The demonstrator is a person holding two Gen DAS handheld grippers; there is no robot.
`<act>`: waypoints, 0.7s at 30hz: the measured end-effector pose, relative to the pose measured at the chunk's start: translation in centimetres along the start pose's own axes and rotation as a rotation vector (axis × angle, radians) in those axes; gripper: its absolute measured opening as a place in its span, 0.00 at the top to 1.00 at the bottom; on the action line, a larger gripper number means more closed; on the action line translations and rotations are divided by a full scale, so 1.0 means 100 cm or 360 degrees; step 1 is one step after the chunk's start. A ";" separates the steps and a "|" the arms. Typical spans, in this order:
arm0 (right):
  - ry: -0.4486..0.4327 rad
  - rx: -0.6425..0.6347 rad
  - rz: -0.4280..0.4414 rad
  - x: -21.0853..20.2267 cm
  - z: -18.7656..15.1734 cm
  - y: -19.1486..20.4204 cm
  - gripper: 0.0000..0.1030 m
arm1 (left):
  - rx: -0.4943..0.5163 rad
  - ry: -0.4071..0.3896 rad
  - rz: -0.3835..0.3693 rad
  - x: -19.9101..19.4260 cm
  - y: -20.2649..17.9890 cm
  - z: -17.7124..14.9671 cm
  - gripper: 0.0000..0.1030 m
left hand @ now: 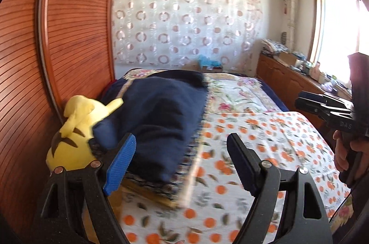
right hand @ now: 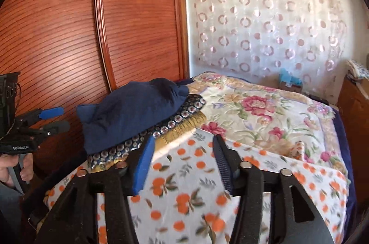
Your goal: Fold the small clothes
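Observation:
A folded navy blue garment (left hand: 161, 110) (right hand: 133, 115) lies on a small stack of patterned cloth (right hand: 175, 119) at the left side of the bed. My left gripper (left hand: 181, 137) is open just in front of the garment's right edge, with nothing between its blue pads. My right gripper (right hand: 184, 138) is also open and empty, over the orange-print sheet (right hand: 184, 186) to the right of the stack. Each gripper shows in the other's view: the right gripper (left hand: 299, 100) at the far right, the left gripper (right hand: 65, 117) at the far left, each held by a hand.
A yellow plush toy (left hand: 73, 140) sits left of the garment against the slatted wooden wardrobe (left hand: 76, 36). A floral quilt (right hand: 265, 110) covers the far part of the bed. A low wooden cabinet (left hand: 288, 78) with clutter runs under the window on the right.

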State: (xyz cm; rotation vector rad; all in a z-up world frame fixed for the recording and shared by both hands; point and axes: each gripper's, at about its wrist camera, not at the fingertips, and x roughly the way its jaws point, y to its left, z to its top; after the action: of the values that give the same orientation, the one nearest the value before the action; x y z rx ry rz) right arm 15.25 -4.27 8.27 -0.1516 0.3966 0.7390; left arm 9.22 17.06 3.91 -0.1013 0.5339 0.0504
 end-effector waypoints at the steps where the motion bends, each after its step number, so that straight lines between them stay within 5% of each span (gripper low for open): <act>1: -0.0011 0.0016 -0.0014 -0.013 -0.005 0.000 0.41 | 0.0010 0.0000 -0.0011 -0.002 -0.008 -0.001 0.21; 13: -0.0106 0.0188 -0.0312 -0.132 -0.063 0.006 0.31 | 0.0117 -0.0016 -0.0112 -0.020 -0.097 -0.011 0.21; 21: -0.0171 0.0271 -0.0456 -0.177 -0.081 0.028 0.30 | 0.0155 -0.0035 -0.0123 -0.034 -0.130 -0.016 0.21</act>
State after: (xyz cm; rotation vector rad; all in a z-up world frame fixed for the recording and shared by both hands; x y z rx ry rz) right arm -0.85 -15.45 8.03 -0.0072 0.3253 0.4266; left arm 6.45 3.90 5.33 -0.0261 0.5089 -0.0500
